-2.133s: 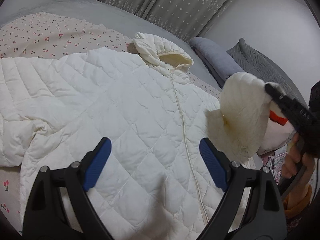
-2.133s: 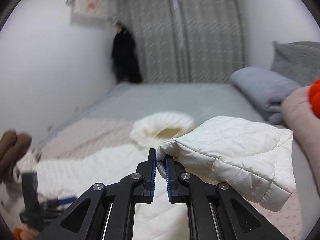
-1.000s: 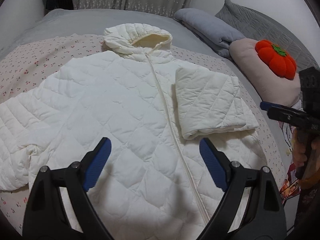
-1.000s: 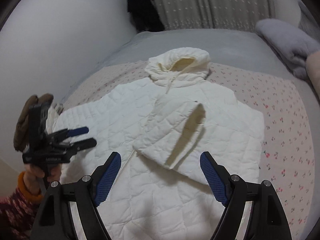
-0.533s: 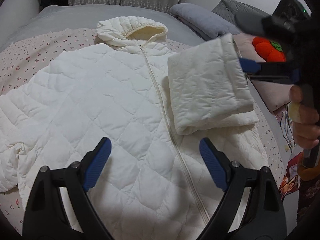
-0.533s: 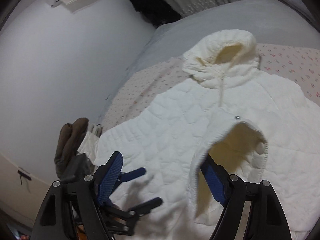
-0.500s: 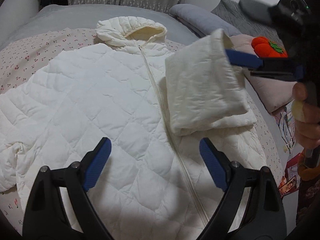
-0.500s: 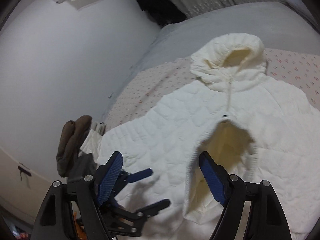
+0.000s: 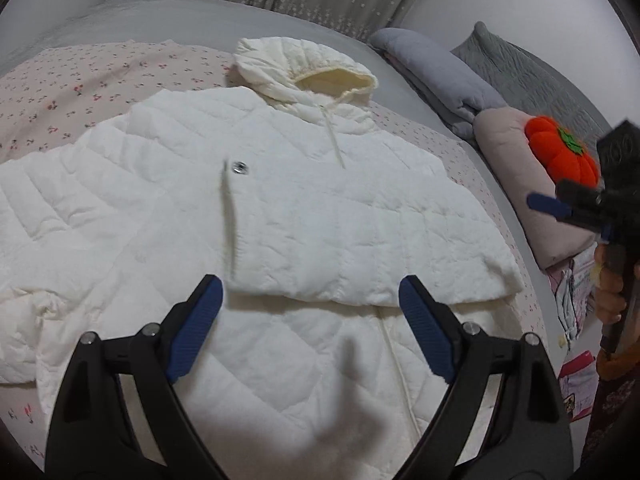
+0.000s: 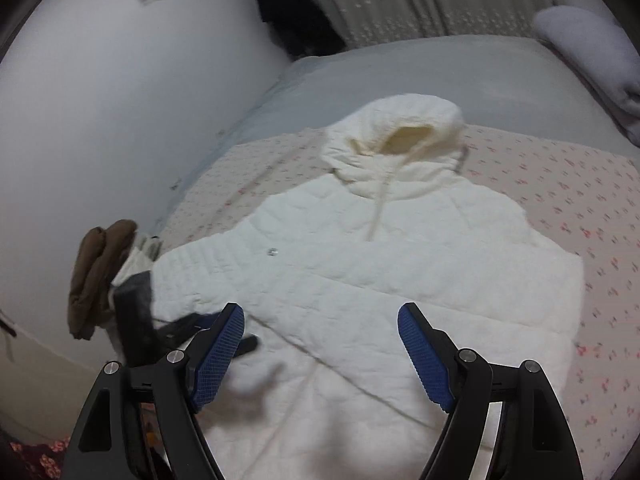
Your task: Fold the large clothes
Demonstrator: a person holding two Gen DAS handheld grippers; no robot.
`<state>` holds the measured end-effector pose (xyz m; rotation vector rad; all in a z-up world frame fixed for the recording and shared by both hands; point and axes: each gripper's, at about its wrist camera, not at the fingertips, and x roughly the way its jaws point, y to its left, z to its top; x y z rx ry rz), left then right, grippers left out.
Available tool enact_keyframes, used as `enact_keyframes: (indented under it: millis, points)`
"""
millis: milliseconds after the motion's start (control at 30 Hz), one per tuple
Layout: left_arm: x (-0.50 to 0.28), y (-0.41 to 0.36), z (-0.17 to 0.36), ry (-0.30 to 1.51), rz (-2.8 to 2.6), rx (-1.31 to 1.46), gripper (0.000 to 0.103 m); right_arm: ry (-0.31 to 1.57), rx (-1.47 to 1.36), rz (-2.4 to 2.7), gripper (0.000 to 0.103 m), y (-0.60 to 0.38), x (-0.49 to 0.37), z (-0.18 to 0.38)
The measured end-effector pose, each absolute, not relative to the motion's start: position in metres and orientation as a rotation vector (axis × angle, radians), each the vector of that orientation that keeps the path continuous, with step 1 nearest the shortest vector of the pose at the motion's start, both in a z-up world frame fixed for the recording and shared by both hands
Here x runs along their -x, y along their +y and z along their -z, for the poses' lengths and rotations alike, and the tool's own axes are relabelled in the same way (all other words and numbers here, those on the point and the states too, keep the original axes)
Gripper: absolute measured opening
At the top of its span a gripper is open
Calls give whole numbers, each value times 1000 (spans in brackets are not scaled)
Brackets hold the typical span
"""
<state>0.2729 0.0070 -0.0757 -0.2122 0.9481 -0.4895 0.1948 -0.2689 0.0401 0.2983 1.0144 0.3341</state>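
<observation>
A white quilted hooded jacket (image 9: pixel 280 208) lies front up on the bed, hood (image 9: pixel 304 68) at the far end. Its right sleeve (image 9: pixel 360 248) lies folded flat across the chest, cuff with a metal snap (image 9: pixel 240 167) towards the left. The left sleeve (image 9: pixel 36 264) spreads out to the left. My left gripper (image 9: pixel 310 328) is open and empty above the jacket's lower front. My right gripper (image 10: pixel 320 352) is open and empty above the jacket (image 10: pixel 360 280); it also shows at the right edge of the left wrist view (image 9: pixel 560 204).
The bed has a flowered sheet (image 9: pixel 80 80) and a grey cover (image 10: pixel 440 76). Grey pillows (image 9: pixel 436 68), a pink cushion (image 9: pixel 520 184) and an orange pumpkin toy (image 9: pixel 560 152) lie on the right. Brown clothes (image 10: pixel 96 272) hang at the bed's left edge. A wall is on the left.
The right gripper carried the right sleeve across the chest, let it go and pulled back to the right. The sleeve now lies flat. The left gripper stayed open.
</observation>
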Motion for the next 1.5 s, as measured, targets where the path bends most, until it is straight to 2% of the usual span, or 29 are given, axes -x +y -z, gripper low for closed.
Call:
enact_keyframes:
  millis: [100, 267, 400, 500, 600, 667, 700, 733, 767, 800, 833, 900, 1033, 1167, 1267, 1333, 1367, 1467, 1500]
  points:
    - [-289, 9, 70, 945, 439, 174, 90, 1031, -370, -179, 81, -331, -198, -17]
    - [-303, -16, 54, 869, 483, 67, 87, 985, -673, -33, 81, -434, -202, 28]
    - [-317, -42, 68, 890, 434, -58, 86, 932, -870, -23, 81, -469, -210, 59]
    - [-329, -33, 85, 923, 280, -91, 85, 948, -876, -37, 73, -469, -225, 76]
    - [-342, -7, 101, 974, 245, 14, 85, 988, -849, -65, 65, -457, -239, 89]
    - [-347, 5, 111, 1006, 263, 101, 83, 980, -832, -94, 63, -450, -246, 95]
    - [-346, 7, 113, 1001, 279, 123, 75, 971, -831, -107, 59, -449, -248, 98]
    - [-344, 6, 112, 984, 302, 125, 58, 971, -828, -115, 43, -444, -251, 99]
    - [-339, 2, 111, 962, 325, 116, 48, 967, -795, -100, 31, -439, -252, 97]
    - [-335, -2, 111, 948, 335, 99, 31, 946, -743, -75, 17, -433, -250, 93]
    - [-332, -7, 112, 940, 329, 74, 24, 910, -644, -33, 12, -423, -245, 81]
    - [-326, -16, 119, 931, 303, 24, 22, 864, -432, 70, 8, -402, -235, 62]
    - [-322, -24, 125, 910, 269, -11, 21, 862, -145, 235, 7, -371, -230, 58]
    - [-321, -19, 126, 915, 264, 22, 21, 939, -156, 351, 7, -384, -241, 88]
    - [-320, -17, 126, 914, 268, 30, 20, 943, -96, 398, 7, -381, -241, 90]
    - [-321, -15, 125, 916, 291, 60, 11, 946, -49, 394, 8, -374, -242, 87]
    - [-321, -12, 124, 920, 300, 80, 10, 945, -55, 379, 9, -376, -240, 84]
    - [-320, -1, 119, 929, 316, 141, 7, 928, -141, 343, 25, -383, -232, 69]
    - [-319, 2, 116, 926, 317, 146, 5, 916, -174, 319, 35, -385, -227, 62]
